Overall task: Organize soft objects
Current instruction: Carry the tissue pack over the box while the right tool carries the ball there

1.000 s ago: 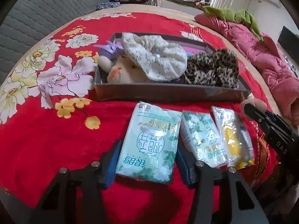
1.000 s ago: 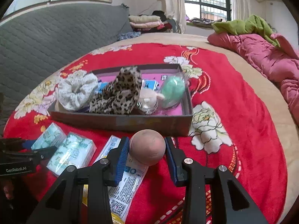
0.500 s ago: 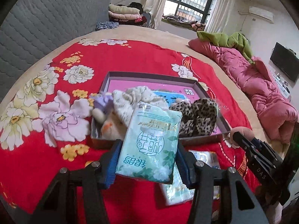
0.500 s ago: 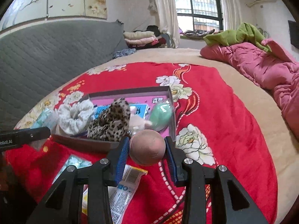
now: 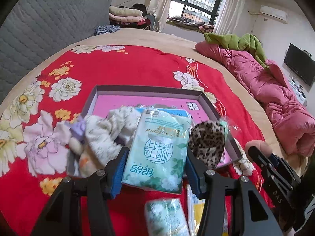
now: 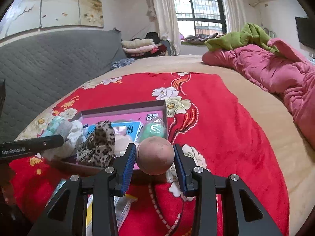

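Note:
My left gripper point(image 5: 153, 169) is shut on a green tissue pack point(image 5: 159, 153) and holds it in the air over the near edge of the pink-lined box point(image 5: 149, 92). The box holds a white scrunchie point(image 5: 102, 129), a leopard scrunchie point(image 5: 208, 139) and a green ball point(image 6: 153, 130). My right gripper point(image 6: 155, 159) is shut on a pinkish-brown soft ball point(image 6: 155, 155), raised near the box's right front corner point(image 6: 164, 106). The right gripper with its ball also shows in the left wrist view point(image 5: 258, 149).
A second tissue pack point(image 5: 167, 218) and a yellow packet point(image 5: 195, 210) lie on the red floral blanket point(image 5: 128, 66) in front of the box. A pink quilt point(image 6: 275, 72) lies along the right. A grey headboard point(image 6: 49, 59) stands at the left.
My left gripper has lifted the tissue pack off the blanket and carried it forward over the box. My right gripper has risen with the ball and moved toward the box.

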`<state>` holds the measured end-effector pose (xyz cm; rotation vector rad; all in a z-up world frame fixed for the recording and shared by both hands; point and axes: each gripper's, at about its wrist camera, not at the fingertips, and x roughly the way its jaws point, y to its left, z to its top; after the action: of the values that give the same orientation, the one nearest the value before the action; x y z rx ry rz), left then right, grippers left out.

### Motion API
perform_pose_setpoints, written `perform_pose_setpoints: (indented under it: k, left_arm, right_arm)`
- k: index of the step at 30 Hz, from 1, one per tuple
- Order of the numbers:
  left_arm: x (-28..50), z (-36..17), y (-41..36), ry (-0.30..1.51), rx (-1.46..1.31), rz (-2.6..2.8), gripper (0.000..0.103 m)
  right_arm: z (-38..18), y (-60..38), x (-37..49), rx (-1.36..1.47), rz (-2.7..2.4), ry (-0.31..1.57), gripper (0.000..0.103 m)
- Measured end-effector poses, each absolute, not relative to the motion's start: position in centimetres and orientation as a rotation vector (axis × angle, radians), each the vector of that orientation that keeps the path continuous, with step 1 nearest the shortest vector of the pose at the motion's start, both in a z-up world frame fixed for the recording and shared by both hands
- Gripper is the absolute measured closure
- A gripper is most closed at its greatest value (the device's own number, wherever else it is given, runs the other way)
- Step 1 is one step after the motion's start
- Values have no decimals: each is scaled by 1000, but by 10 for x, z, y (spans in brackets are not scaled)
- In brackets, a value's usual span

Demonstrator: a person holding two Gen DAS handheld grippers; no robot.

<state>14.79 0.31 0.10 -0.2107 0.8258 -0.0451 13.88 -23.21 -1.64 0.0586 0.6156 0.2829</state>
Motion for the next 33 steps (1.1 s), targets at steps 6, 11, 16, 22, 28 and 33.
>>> perform_pose_setpoints:
  k: [6, 11, 16, 22, 28, 33]
  left_arm:
    - [165, -2, -9, 820, -183, -38, 49]
    - [178, -12, -15, 832, -162, -23, 49]
    - [183, -20, -20, 841, -140, -17, 49]
    - [184, -30, -25, 859, -118, -24, 49]
    - [185, -33, -28, 868, -91, -29, 49]
    - [185, -34, -29, 870, -88, -31, 49]
  right_arm:
    - [-18, -229, 148, 49, 296, 606, 64]
    - [-22, -224, 155, 25, 309, 604, 64]
    - [-25, -222, 161, 20, 318, 607, 63]
    - [-29, -223, 166, 23, 323, 614, 63]
    - [-34, -218, 169, 6, 322, 630, 63]
    - [-38, -215, 169, -5, 336, 643, 63]
